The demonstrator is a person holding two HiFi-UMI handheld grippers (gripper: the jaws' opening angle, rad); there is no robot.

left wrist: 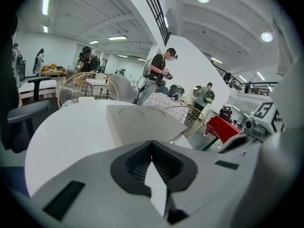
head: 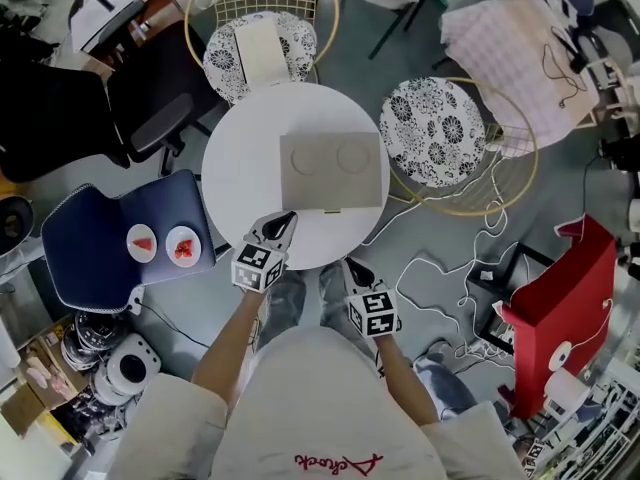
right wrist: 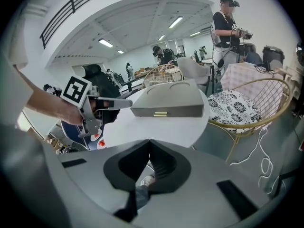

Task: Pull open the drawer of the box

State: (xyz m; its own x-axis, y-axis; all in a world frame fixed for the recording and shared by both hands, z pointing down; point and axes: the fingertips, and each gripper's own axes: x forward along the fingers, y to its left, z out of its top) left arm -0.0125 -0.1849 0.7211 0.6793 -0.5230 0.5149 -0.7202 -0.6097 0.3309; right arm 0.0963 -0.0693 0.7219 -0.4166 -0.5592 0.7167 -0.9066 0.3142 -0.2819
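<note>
A flat grey box (head: pixel 332 171) lies on the round white table (head: pixel 245 168), with two circles pressed into its lid. Its drawer front faces me, with a small gold handle (right wrist: pixel 160 113); the drawer looks closed. My left gripper (head: pixel 283 224) is shut and empty over the table's near edge, a little short of the box's front left corner. My right gripper (head: pixel 353 266) is shut and empty too, just off the table's near rim, below the handle. The left gripper view has the box (left wrist: pixel 142 122) ahead of the left gripper (left wrist: pixel 152 144). The right gripper (right wrist: pixel 150 142) points at the box (right wrist: pixel 168 103).
Two wire chairs with patterned cushions (head: pixel 432 131) (head: pixel 260 53) stand behind and right of the table. A blue chair (head: pixel 90 238) holding two small plates is at the left. A red box (head: pixel 565 303) and loose cables (head: pixel 450 278) lie on the floor at the right. People stand in the background.
</note>
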